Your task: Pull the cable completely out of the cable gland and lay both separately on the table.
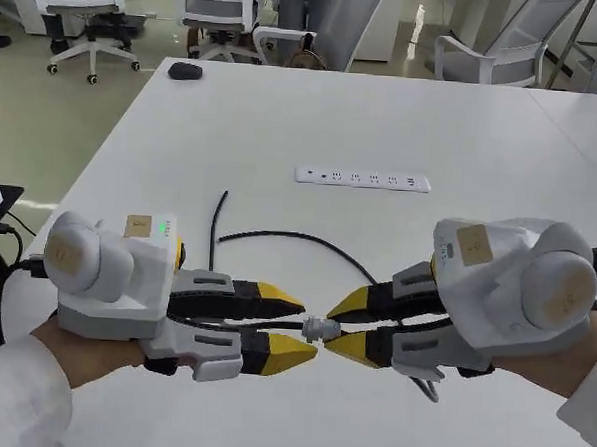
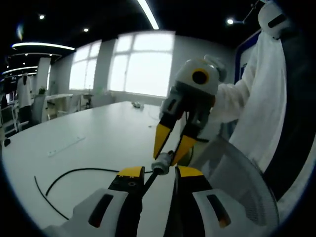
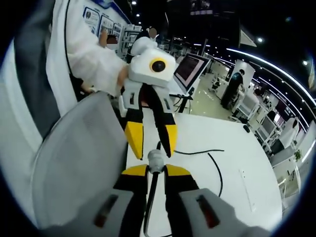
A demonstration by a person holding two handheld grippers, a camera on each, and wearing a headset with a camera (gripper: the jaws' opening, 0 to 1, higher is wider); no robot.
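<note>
The pale cable gland point(image 1: 319, 331) point(image 2: 161, 164) point(image 3: 155, 159) hangs above the white table point(image 1: 404, 119) between the two grippers, which face each other. My right gripper point(image 1: 329, 328) point(image 3: 156, 170) is shut on the gland's right end, and the cable runs back between its jaws. My left gripper point(image 1: 308, 328) point(image 2: 160, 173) stands open, its yellow tips either side of the cable just left of the gland. The black cable point(image 1: 278, 235) point(image 2: 74, 173) point(image 3: 197, 152) passes through the gland and trails in a curve over the tabletop.
A white power strip point(image 1: 363, 179) lies beyond the cable at mid-table. A black mouse point(image 1: 184, 71) sits near the far edge. Office chairs point(image 1: 85, 2) stand behind the table. The table's left edge runs close to my left hand.
</note>
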